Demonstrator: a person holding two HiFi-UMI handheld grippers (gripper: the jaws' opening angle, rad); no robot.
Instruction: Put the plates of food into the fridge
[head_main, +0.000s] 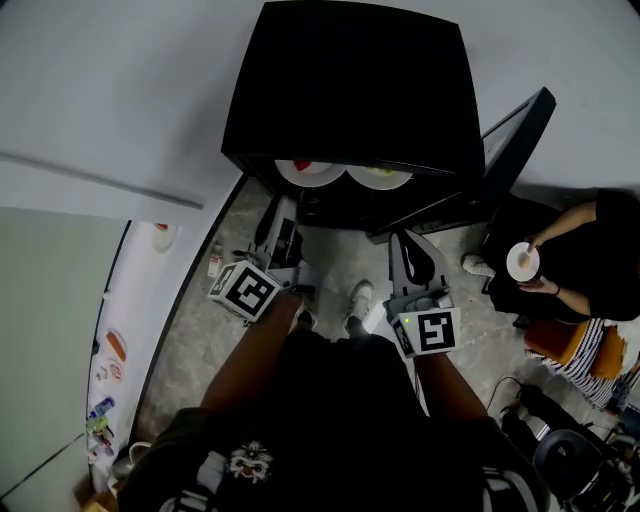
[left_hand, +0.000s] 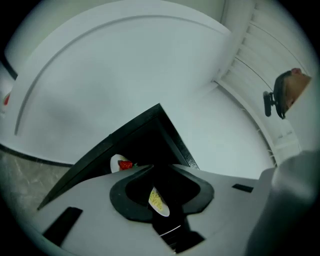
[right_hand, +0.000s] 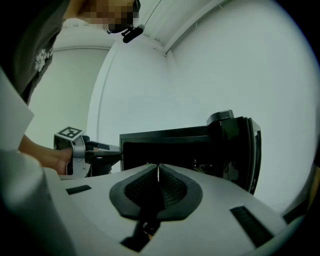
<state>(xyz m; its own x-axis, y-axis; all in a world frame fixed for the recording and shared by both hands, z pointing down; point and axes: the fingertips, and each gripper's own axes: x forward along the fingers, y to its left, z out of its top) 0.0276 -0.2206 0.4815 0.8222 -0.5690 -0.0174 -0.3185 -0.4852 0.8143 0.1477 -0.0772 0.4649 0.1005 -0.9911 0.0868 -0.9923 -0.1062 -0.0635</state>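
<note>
Only the head view shows a seated person (head_main: 590, 255) with a cup (head_main: 522, 262), while the left gripper (left_hand: 162, 170), jaws apart and empty, looks at two plates of food (left_hand: 158, 202) inside the black fridge (left_hand: 145, 140), and the right gripper (right_hand: 158, 172) is closed on nothing.

My left gripper (left_hand: 161, 169), jaws apart with nothing gripped, black fridge (left_hand: 150, 135) ahead, red-topped plate (left_hand: 119, 163) past my left jaw, yellow-topped plate (left_hand: 159, 202) through the gap

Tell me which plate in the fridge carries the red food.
The left plate in the head view; the right plate holds yellowish food instead.
</note>
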